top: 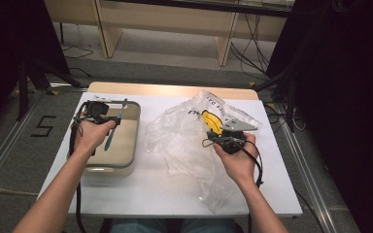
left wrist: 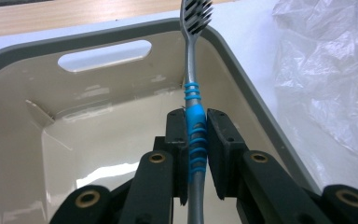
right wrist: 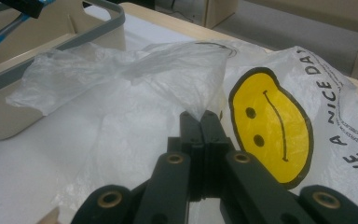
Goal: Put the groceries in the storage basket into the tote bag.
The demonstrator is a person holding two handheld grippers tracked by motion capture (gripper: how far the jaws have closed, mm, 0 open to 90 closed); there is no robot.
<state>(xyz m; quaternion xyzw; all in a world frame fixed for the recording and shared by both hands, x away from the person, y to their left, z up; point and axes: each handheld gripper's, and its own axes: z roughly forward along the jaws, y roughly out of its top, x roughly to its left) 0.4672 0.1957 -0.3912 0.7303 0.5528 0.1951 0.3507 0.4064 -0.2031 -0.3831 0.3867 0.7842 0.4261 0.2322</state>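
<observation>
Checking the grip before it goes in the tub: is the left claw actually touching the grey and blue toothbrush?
Touching. The left gripper view shows the left claw with both pads pressed against the grey and blue toothbrush handle.

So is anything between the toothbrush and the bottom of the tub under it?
Nothing visible. The left gripper holds the toothbrush above the tub, whose floor looks bare; the plastic bag lies beside it.

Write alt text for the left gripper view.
The left gripper is shut on a grey toothbrush at its blue grip, the black fingers pressing either side, bristles pointing away. Below it is a beige bin with a grey rim and a slot handle. A crumpled clear plastic bag lies on the white table to the right.
</observation>
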